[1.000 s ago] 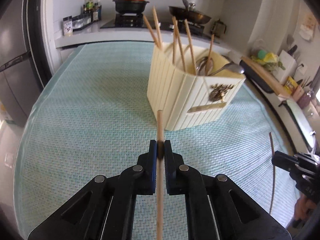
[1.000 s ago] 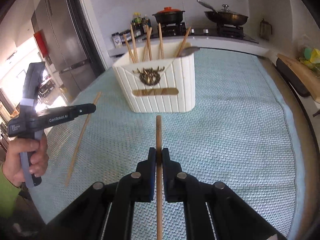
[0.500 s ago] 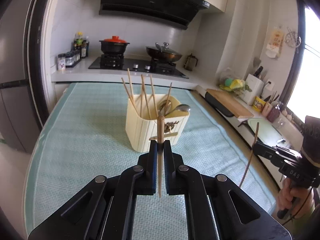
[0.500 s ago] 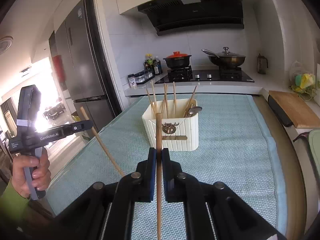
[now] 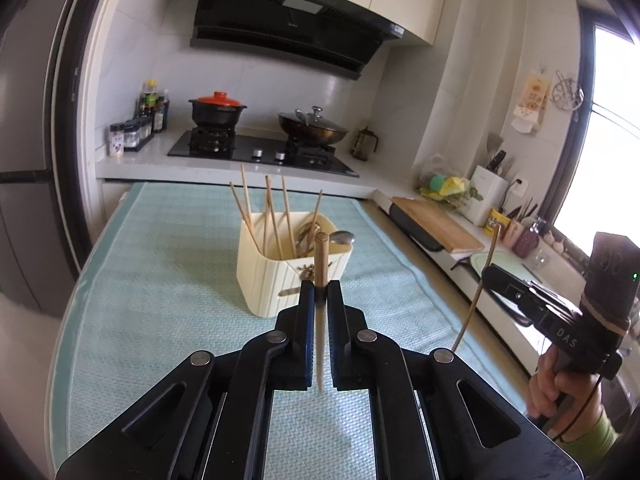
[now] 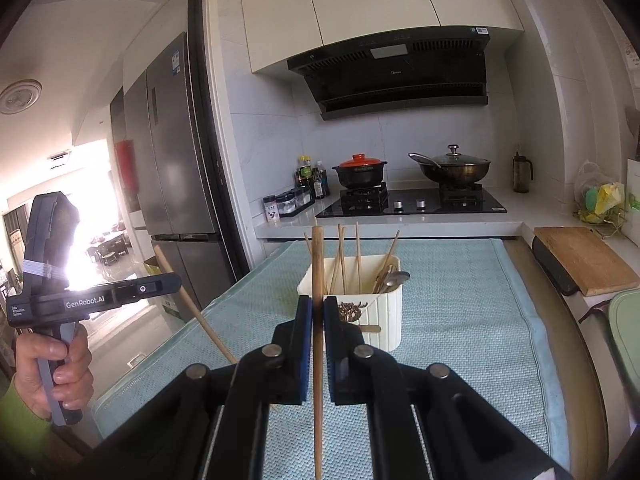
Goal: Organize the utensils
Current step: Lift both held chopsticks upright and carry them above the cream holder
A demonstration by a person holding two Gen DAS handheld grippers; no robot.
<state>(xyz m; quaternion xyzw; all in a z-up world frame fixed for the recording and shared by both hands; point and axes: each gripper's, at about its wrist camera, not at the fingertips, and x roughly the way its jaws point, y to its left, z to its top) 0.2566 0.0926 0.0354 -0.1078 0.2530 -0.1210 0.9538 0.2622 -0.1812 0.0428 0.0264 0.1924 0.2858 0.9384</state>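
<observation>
A cream ribbed utensil holder (image 5: 280, 280) (image 6: 380, 316) stands on the pale green mat, with several wooden chopsticks (image 5: 272, 216) (image 6: 342, 260) and metal spoons (image 5: 340, 237) (image 6: 394, 279) upright in it. My left gripper (image 5: 320, 290) is shut on one wooden chopstick (image 5: 320, 256), held in the air short of the holder. My right gripper (image 6: 317, 304) is shut on another wooden chopstick (image 6: 318, 264), likewise raised before the holder. Each view shows the other gripper from the side with its stick: the right one (image 5: 486, 274) and the left one (image 6: 176, 280).
The green mat (image 5: 160, 280) (image 6: 460, 300) covers the table. Behind it a counter carries a hob with a red-lidded pot (image 5: 218, 110) and a wok (image 5: 312, 128). A wooden cutting board (image 5: 436, 224) (image 6: 584, 258) lies to the right, a fridge (image 6: 176, 168) stands left.
Both grippers have risen from the mat with their chopsticks and tilted up toward level; the holder now looks smaller and farther off. Both grips stay shut.
</observation>
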